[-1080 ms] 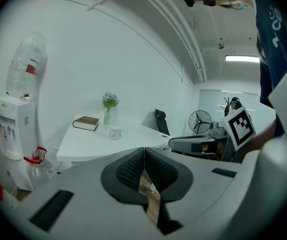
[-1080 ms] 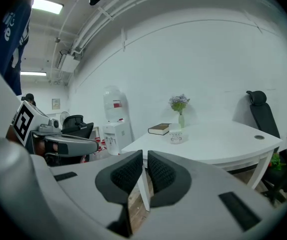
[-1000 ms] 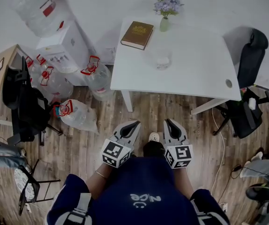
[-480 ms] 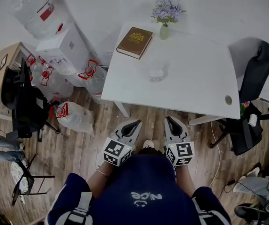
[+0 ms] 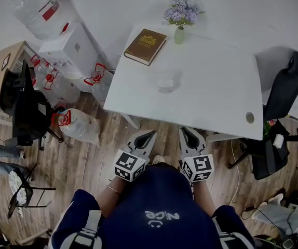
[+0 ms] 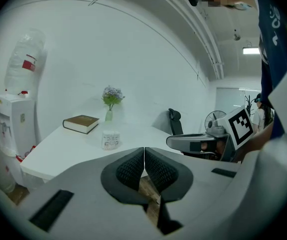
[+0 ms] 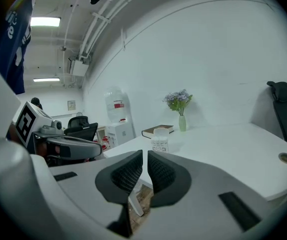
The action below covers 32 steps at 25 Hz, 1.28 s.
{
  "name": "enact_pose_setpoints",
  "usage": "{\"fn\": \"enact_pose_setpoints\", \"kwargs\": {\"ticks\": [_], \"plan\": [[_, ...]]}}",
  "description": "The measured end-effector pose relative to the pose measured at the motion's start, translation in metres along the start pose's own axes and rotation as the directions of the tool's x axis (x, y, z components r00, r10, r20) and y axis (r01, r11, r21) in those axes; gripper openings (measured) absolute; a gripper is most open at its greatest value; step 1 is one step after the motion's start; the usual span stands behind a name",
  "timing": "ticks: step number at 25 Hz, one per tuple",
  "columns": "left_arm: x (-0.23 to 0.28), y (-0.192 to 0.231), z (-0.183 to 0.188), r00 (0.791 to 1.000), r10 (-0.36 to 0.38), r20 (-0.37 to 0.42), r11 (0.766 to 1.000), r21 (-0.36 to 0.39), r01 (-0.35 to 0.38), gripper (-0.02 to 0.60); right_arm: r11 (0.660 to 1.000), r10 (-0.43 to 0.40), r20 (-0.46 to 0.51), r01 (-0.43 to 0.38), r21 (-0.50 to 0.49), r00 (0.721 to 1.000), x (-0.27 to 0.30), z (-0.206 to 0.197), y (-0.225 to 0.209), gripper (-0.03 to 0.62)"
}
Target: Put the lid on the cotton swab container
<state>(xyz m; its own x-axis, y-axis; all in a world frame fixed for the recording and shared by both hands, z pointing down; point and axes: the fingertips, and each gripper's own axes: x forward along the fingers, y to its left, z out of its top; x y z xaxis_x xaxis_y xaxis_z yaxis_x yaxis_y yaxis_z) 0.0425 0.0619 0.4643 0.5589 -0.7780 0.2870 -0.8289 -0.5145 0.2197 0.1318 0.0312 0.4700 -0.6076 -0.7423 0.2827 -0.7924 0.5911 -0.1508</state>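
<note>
Both grippers are hanging close in at the person's chest, over wood floor, not yet past the table edge. Left gripper (image 5: 148,136): jaws pressing together pad to pad, nothing btwn them. Right gripper (image 5: 187,134): jaws drawn in to a bare sliver, also carrying nothing.

What's changing: vs a sec ago the white table (image 5: 216,102) is sitting lower and nearer in the head view, its near edge now coming close to the jaw tips. Grippers are keeping the same pose, so the person appears to be walking up to the table, not working yet. For the task, this is looking like approach only; no contact w/ anything, and jaws will need spreading before any pickup.

Cotton swab container (image 5: 165,83) is standing upright mid-table, apart from everything else, showing ahead of both jaw pairs in the gripper views. Whether its lid is already on top or lying elsewhere: too small to tell, no separate lid showing.

Farther back, a brown book (image 5: 145,39) is lying at the far left corner, and a small vase of flowers (image 5: 179,32) is standing just beside it by the wall.
</note>
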Motion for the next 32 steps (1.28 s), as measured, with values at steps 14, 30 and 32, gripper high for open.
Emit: {"fn": "enact_pose_setpoints", "kwargs": {"ticks": [14, 30, 32], "plan": [[0.043, 0.058, 0.015, 1.0, 0.016, -0.019, 1.0, 0.006, -0.016, 0.021, 0.998, -0.053, -0.032, 0.054, 0.017, 0.998, 0.035, 0.006, -0.035, 0.057], [0.118, 0.15, 0.062, 0.993, -0.114, -0.035, 0.993, 0.021, 0.115, 0.021, 0.984, -0.167, -0.052, 0.169, 0.052, 0.985, 0.129, 0.041, -0.07, 0.057], [0.123, 0.161, 0.064, 0.991, -0.126, -0.046, 0.992, 0.027, 0.127, 0.021, 0.983, -0.172, -0.057, 0.175, 0.058, 0.983, 0.141, 0.043, -0.069, 0.057]]}}
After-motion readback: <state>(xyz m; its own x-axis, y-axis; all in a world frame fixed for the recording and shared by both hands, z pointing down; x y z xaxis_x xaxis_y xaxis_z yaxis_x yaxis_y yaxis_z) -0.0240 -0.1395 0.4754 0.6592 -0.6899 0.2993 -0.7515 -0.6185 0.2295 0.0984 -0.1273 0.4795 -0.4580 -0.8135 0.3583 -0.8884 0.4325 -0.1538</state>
